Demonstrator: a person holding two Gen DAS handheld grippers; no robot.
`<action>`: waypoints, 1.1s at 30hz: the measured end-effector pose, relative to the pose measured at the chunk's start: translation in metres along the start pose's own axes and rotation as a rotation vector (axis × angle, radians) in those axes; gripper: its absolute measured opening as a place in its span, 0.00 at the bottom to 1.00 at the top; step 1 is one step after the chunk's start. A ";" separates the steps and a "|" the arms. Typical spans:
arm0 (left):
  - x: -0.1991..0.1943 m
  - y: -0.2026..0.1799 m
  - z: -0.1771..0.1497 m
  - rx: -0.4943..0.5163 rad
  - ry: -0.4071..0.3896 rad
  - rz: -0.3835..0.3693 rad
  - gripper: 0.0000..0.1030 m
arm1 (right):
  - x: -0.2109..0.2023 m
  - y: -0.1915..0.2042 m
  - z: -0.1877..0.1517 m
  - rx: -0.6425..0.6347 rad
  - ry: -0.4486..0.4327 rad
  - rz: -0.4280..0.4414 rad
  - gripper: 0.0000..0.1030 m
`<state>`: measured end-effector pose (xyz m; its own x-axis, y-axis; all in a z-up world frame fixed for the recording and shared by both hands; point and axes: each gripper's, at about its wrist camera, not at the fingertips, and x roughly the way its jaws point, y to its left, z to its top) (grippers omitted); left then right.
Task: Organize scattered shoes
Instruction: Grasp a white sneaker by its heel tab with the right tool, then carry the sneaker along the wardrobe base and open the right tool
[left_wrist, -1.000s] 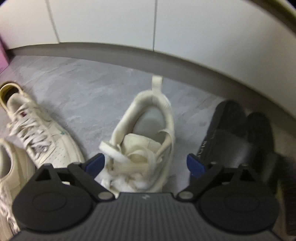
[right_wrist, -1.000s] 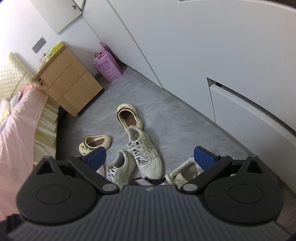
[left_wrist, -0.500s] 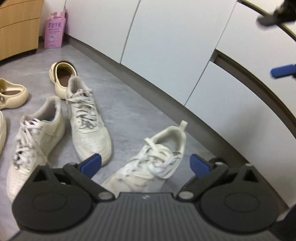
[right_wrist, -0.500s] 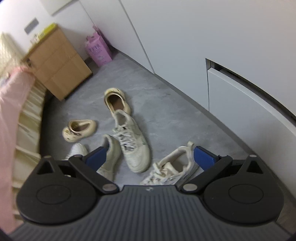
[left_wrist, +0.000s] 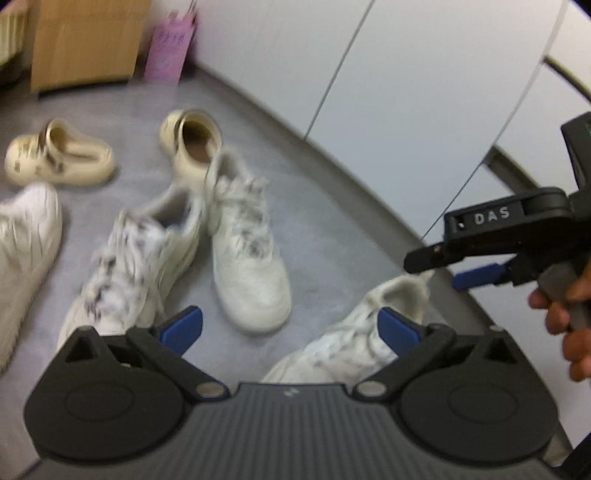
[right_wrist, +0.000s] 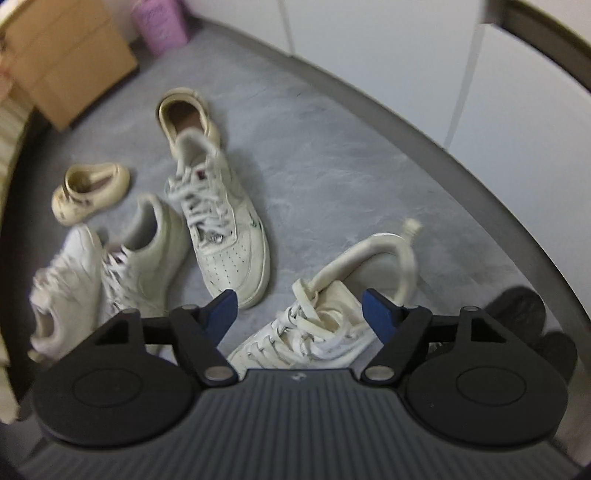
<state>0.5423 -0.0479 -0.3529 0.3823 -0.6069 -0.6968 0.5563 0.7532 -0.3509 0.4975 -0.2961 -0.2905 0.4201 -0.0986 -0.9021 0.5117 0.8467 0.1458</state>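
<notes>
Grey floor (right_wrist: 332, 155) is strewn with shoes. Since a second ago the right gripper (right_wrist: 297, 308) has been lowered over the cream sneaker (right_wrist: 325, 317), its jaws closing without contact yet; a pickup is judged imminent. The left gripper (left_wrist: 290, 325) is held wide open, empty.

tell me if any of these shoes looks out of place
Yes: one cream sneaker lies alone near the cabinet baseboard, apart from the other sneakers and clogs scattered askew, none paired. The closing right gripper is over it, not gripping.

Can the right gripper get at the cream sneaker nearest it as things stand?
Probably yes. The right gripper hangs just above the cream sneaker, jaws closing with the laces and tongue between them and nothing over the shoe; the pads do not seem to press yet.
</notes>
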 end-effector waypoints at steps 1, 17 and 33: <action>0.002 0.004 -0.002 -0.013 0.008 0.015 1.00 | 0.009 0.002 0.000 -0.025 0.004 -0.009 0.74; 0.016 0.050 -0.022 -0.089 0.126 0.121 1.00 | 0.141 -0.033 -0.011 0.163 0.058 -0.042 0.44; 0.011 0.047 -0.034 -0.162 0.123 0.118 1.00 | 0.126 -0.069 0.017 0.012 0.096 -0.107 0.35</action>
<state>0.5470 -0.0105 -0.3981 0.3391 -0.4838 -0.8068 0.3834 0.8542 -0.3511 0.5275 -0.3757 -0.4069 0.2894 -0.1374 -0.9473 0.5590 0.8276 0.0507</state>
